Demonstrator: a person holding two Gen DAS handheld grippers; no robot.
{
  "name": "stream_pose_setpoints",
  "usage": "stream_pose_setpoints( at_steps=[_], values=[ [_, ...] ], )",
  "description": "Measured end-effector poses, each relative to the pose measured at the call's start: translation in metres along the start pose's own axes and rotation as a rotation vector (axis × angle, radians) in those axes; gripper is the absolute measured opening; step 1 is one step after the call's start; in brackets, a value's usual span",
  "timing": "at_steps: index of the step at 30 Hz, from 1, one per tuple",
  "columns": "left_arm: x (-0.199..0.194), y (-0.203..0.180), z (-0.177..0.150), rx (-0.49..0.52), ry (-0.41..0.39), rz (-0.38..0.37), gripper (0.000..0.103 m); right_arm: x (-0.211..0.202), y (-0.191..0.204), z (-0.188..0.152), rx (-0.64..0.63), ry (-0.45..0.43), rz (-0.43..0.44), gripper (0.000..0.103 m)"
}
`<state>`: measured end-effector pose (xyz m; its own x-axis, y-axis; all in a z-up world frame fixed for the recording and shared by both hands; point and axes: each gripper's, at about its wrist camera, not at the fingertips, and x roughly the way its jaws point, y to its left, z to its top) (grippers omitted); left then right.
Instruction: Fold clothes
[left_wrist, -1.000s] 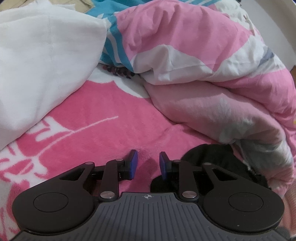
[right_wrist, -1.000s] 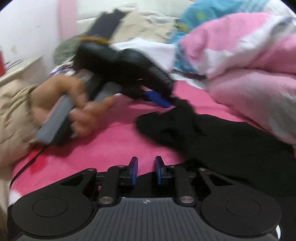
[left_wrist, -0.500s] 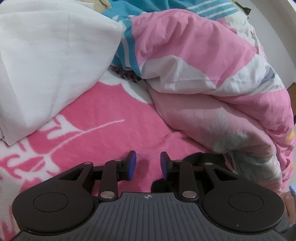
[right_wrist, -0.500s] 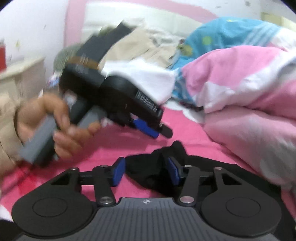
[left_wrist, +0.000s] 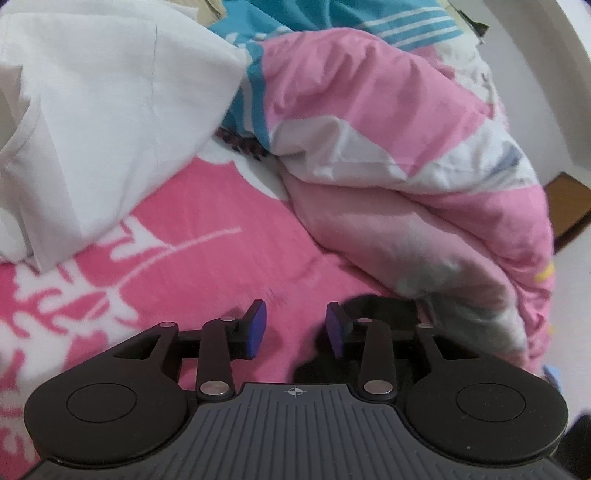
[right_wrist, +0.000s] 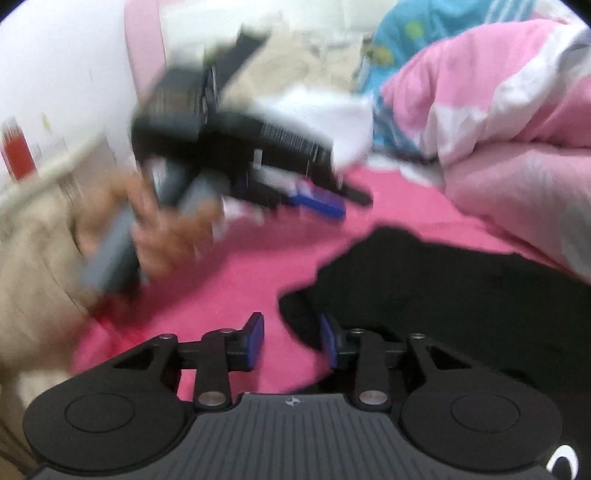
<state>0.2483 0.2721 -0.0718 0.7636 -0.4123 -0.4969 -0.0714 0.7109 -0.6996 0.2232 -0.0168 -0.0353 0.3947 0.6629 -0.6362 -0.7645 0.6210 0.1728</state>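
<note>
A black garment (right_wrist: 443, 295) lies crumpled on the pink bed blanket (right_wrist: 240, 280). My right gripper (right_wrist: 291, 336) hovers open at the garment's left edge, which reaches up to its right fingertip; nothing is held between the fingers. In the left wrist view my left gripper (left_wrist: 295, 326) is open over the pink blanket (left_wrist: 207, 266), and a part of the black garment (left_wrist: 380, 306) lies under its right finger. The right wrist view shows the left gripper (right_wrist: 325, 203), blurred, held by a hand (right_wrist: 159, 229) above the blanket, apart from the garment.
A bunched pink and white duvet (left_wrist: 406, 147) rises along the right. A white garment (left_wrist: 110, 110) lies at the left, with beige clothes (right_wrist: 280, 70) and a blue patterned cloth (right_wrist: 406, 40) behind. A white wall (right_wrist: 74, 74) stands at the far left.
My right gripper opened from a narrow gap and has partly narrowed again, at the black garment's edge. The left gripper rose away from the garment and its fingers spread slightly.
</note>
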Motion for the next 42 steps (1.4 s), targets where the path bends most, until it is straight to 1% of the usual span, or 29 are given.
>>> stream_pose_setpoints(
  at_steps=[1,2,4,6,9,10,12,13,14,15,16,17,18,19,20,21,22,24,26,28,30,31,32,33,35,39,40,42],
  values=[
    [-0.003,0.0,-0.002,0.005,0.007,-0.015,0.037,-0.007,-0.006,0.006,0.04,-0.028,-0.004,0.036],
    [-0.006,0.0,-0.003,0.011,0.015,-0.029,0.037,-0.004,-0.01,0.012,0.062,-0.021,-0.017,0.036],
    [-0.011,-0.002,-0.006,0.031,0.033,-0.057,0.037,0.009,-0.017,0.023,0.094,0.017,-0.047,0.036],
    [-0.014,-0.008,-0.012,0.099,0.067,-0.07,0.037,0.021,-0.024,0.035,0.126,0.054,-0.078,0.037],
    [-0.014,-0.021,-0.025,0.216,0.114,-0.062,0.037,0.039,-0.035,0.052,0.174,0.11,-0.124,0.037],
    [-0.014,-0.026,-0.03,0.26,0.123,-0.055,0.037,0.045,-0.038,0.057,0.19,0.129,-0.139,0.039],
    [-0.013,-0.036,-0.041,0.352,0.128,-0.024,0.037,0.058,-0.045,0.069,0.222,0.166,-0.169,0.045],
    [-0.012,-0.041,-0.046,0.4,0.128,-0.005,0.037,0.064,-0.049,0.074,0.238,0.185,-0.185,0.047],
    [-0.01,-0.045,-0.051,0.437,0.128,0.015,0.037,0.07,-0.053,0.08,0.254,0.204,-0.2,0.047],
    [-0.008,-0.048,-0.055,0.467,0.126,0.036,0.037,0.07,-0.053,0.08,0.259,0.194,-0.204,0.046],
    [-0.006,-0.05,-0.058,0.488,0.121,0.052,0.037,0.067,-0.053,0.077,0.26,0.174,-0.205,0.039],
    [-0.006,-0.052,-0.061,0.501,0.114,0.062,0.037,0.064,-0.052,0.075,0.262,0.155,-0.205,0.022],
    [-0.005,-0.053,-0.063,0.514,0.107,0.073,0.036,0.061,-0.052,0.072,0.263,0.135,-0.206,0.014],
    [-0.005,-0.054,-0.065,0.526,0.098,0.079,0.034,0.059,-0.051,0.069,0.264,0.116,-0.206,0.008],
    [-0.006,-0.055,-0.066,0.536,0.086,0.08,0.033,0.056,-0.05,0.067,0.266,0.096,-0.207,0.006],
    [-0.007,-0.056,-0.068,0.544,0.075,0.075,0.03,0.053,-0.05,0.064,0.267,0.077,-0.207,0.006],
    [-0.009,-0.059,-0.069,0.561,0.06,0.058,0.029,0.051,-0.049,0.062,0.268,0.057,-0.208,0.006],
    [-0.015,-0.066,-0.073,0.613,0.023,0.012,0.029,0.027,-0.059,0.056,0.32,-0.07,-0.166,0.006],
    [-0.019,-0.075,-0.08,0.677,0.006,-0.038,0.03,0.0,-0.07,0.039,0.393,-0.181,-0.106,0.006],
    [-0.022,-0.084,-0.089,0.736,0.003,-0.085,0.03,-0.023,-0.083,0.014,0.468,-0.25,-0.074,0.007],
    [-0.021,-0.091,-0.097,0.788,0.024,-0.12,0.031,-0.038,-0.099,-0.016,0.56,-0.256,-0.09,0.009],
    [-0.021,-0.094,-0.1,0.812,0.032,-0.131,0.032,-0.043,-0.108,-0.031,0.604,-0.246,-0.111,0.011],
    [-0.022,-0.096,-0.103,0.829,0.04,-0.143,0.032,-0.047,-0.117,-0.046,0.653,-0.23,-0.148,0.015],
    [-0.022,-0.098,-0.105,0.841,0.049,-0.157,0.032,-0.052,-0.125,-0.06,0.707,-0.215,-0.193,0.017],
    [-0.023,-0.101,-0.109,0.863,0.064,-0.183,0.033,-0.062,-0.137,-0.079,0.789,-0.201,-0.262,0.018],
    [-0.02,-0.105,-0.112,0.875,0.08,-0.195,0.035,-0.071,-0.131,-0.074,0.788,-0.215,-0.288,0.018],
    [-0.019,-0.105,-0.112,0.875,0.084,-0.195,0.036,-0.073,-0.129,-0.073,0.786,-0.219,-0.293,0.02],
    [-0.017,-0.105,-0.11,0.874,0.087,-0.195,0.036,-0.078,-0.126,-0.069,0.78,-0.227,-0.302,0.03]
  ],
)
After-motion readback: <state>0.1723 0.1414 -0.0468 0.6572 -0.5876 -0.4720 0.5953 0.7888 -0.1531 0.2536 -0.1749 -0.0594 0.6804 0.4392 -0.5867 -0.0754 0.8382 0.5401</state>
